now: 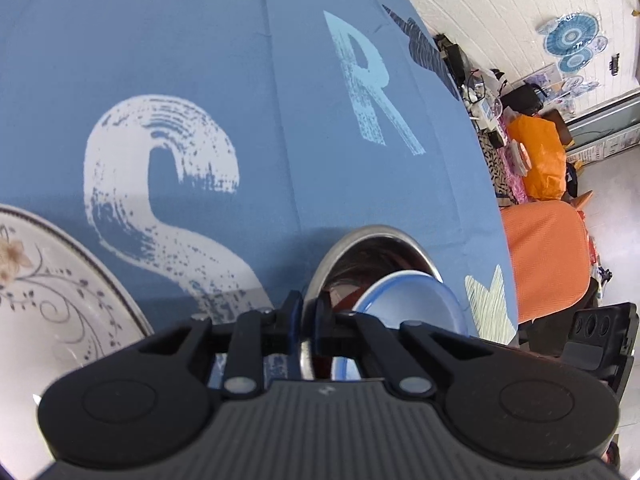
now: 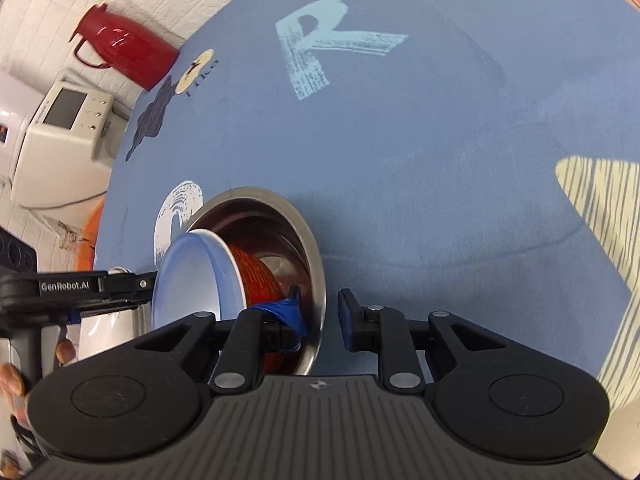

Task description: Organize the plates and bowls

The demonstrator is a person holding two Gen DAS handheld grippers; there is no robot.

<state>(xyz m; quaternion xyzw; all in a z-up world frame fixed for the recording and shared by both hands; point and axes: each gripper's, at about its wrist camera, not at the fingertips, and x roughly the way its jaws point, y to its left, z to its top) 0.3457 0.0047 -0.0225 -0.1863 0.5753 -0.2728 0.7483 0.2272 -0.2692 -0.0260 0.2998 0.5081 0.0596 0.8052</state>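
A steel bowl (image 1: 376, 236) holds a smaller bowl (image 1: 412, 300) that is blue inside and red-orange outside. My left gripper (image 1: 310, 320) is shut on the steel bowl's near rim. In the right wrist view the steel bowl (image 2: 280, 208) and the nested blue bowl (image 2: 192, 276) turn their mouths toward the left. My right gripper (image 2: 320, 312) is open and straddles the steel rim, one finger inside and one outside. A white plate (image 1: 60, 292) with a floral pattern lies at the lower left on the blue tablecloth (image 1: 240, 60).
The table's edge curves down the right of the left wrist view, with an orange chair (image 1: 548, 256) and an orange bag (image 1: 540, 160) beyond it. A red jug (image 2: 124, 46) and a white appliance (image 2: 64, 128) stand past the far left edge.
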